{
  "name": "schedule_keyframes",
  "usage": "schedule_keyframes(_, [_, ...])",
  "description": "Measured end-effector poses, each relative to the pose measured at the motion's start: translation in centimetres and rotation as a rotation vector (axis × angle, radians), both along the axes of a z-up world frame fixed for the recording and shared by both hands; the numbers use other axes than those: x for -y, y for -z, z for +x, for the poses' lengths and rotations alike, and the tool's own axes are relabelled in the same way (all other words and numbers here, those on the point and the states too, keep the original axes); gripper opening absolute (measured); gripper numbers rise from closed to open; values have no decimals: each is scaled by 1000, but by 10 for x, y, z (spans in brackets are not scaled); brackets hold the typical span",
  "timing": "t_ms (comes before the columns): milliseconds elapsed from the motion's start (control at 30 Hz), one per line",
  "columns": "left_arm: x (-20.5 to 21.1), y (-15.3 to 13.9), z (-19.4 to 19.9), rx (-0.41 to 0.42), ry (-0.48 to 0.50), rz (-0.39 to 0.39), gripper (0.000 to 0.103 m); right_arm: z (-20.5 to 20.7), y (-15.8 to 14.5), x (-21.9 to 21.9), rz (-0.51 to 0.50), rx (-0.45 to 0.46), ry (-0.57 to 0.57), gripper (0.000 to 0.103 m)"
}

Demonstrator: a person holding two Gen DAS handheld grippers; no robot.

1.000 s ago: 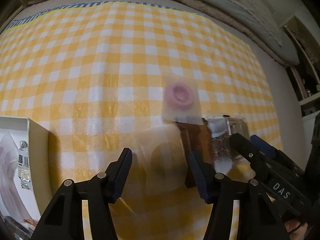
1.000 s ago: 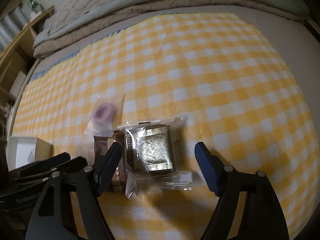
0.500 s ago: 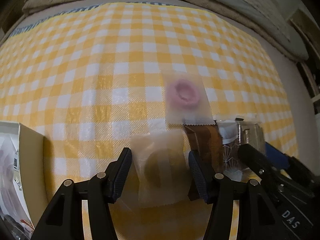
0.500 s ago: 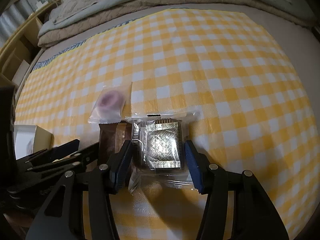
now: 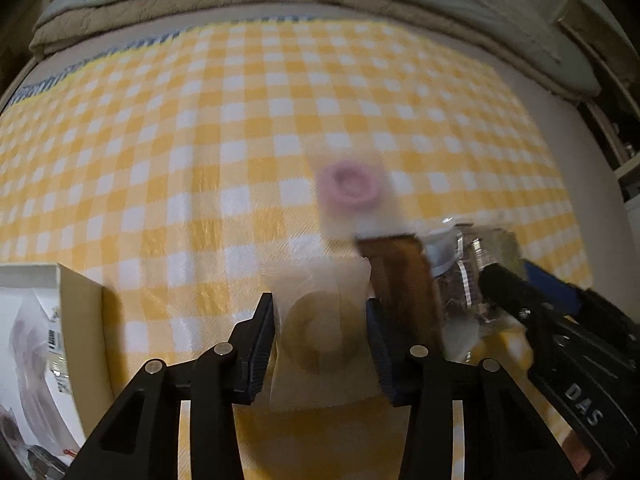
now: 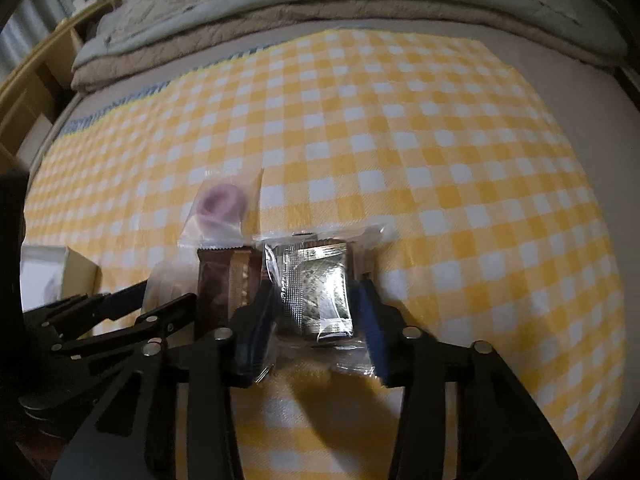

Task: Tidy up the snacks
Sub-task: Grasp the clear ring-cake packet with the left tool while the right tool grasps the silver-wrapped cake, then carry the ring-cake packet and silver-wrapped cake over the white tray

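My left gripper point(image 5: 320, 332) is shut on a clear bag holding a tan ring snack point(image 5: 320, 336) and lifts it a little off the yellow checked cloth point(image 5: 200, 140). My right gripper point(image 6: 316, 320) is shut on a clear packet with a silver foil snack point(image 6: 320, 288). A brown wrapped bar point(image 5: 400, 276) lies between the two; it also shows in the right wrist view point(image 6: 224, 284). A pink ring snack in a clear bag point(image 5: 350, 188) lies just beyond on the cloth, also in the right wrist view point(image 6: 220, 204).
A white open box point(image 5: 72, 320) with wrapped snacks inside stands at the left, also seen in the right wrist view point(image 6: 60, 272). A grey quilt point(image 6: 320, 8) borders the far edge. Wooden shelves point(image 6: 36, 68) stand at the far left.
Both grippers have closed further, the left onto the tan ring snack bag and the right onto the silver foil packet. Both packets now sit slightly raised and crumpled between the fingers.
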State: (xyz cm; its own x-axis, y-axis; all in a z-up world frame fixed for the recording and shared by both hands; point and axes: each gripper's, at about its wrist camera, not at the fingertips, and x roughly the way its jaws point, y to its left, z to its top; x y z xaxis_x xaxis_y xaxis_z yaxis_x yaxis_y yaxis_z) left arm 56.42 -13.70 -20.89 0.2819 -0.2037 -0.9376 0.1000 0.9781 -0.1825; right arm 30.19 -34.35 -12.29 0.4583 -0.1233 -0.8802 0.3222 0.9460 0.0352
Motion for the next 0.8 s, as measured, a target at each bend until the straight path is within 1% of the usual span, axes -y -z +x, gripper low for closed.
schedule_keyframes(167, [-6, -33, -12, 75, 19, -37, 43, -7, -14, -1, -7, 29, 18, 37])
schedule_keyframes(367, [-23, -64, -29, 130, 12, -80, 43, -16, -32, 0, 4, 67, 35, 37])
schedule_keyframes(600, [-47, -91, -47, 181, -5, -119, 43, -34, -65, -8, 8, 157, 42, 36])
schedule_keyframes(800, [-70, -121, -70, 238, -12, -137, 43, -52, -93, -23, 1, 234, 36, 35])
